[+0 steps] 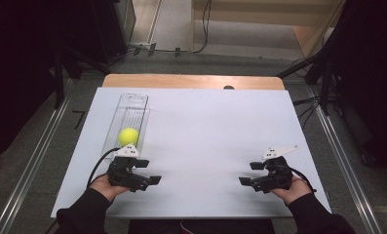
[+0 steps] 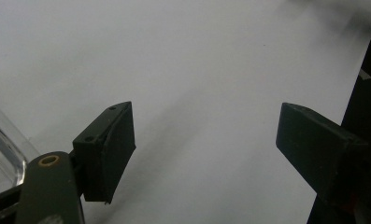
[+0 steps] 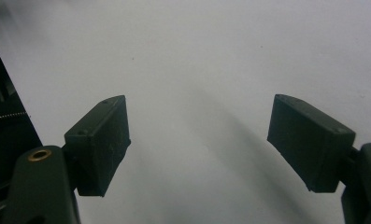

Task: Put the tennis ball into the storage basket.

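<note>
Resting beside the clear tray [image 1: 132, 105] holding a tennis ball [image 1: 128, 136], left gripper [image 1: 152, 181] gapes wide, empty; right gripper [image 1: 249, 173] likewise, well apart from the tray.

White table sheet [image 1: 205, 136] evenly lit from overhead; surrounding room dark. Both gripper views dim, grainy, soft shadows, blurred far edges.

Yellow-green ball [image 1: 128, 136], white table [image 1: 215, 136]

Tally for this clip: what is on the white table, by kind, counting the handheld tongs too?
Tennis ball, yellow-green: 1
Clear plastic tray holding it: 1
Handheld tongs, black: 2, the left tongs and the right tongs, both with jaws apart and nothing between them
Total: 4
</note>
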Demonstrator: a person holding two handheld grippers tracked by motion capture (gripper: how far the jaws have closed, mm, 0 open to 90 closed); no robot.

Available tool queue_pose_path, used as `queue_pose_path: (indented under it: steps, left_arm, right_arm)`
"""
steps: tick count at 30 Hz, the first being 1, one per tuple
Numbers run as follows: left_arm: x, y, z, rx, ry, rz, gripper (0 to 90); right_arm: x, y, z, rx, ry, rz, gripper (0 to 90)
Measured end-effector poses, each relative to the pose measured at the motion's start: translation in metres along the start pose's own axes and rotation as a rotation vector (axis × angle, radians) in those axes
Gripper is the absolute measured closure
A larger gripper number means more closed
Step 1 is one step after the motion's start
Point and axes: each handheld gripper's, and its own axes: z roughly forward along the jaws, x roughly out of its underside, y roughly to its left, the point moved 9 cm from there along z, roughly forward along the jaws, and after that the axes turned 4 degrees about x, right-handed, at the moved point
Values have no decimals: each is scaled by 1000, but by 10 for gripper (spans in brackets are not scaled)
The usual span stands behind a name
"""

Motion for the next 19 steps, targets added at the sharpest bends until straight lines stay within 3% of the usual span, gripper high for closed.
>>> queue_pose_path:
  steps: [19]
  left_arm:
    - [1, 1, 0, 4, 5, 5, 204]
  right_arm:
    - [0, 0, 0, -1, 0, 0, 189]
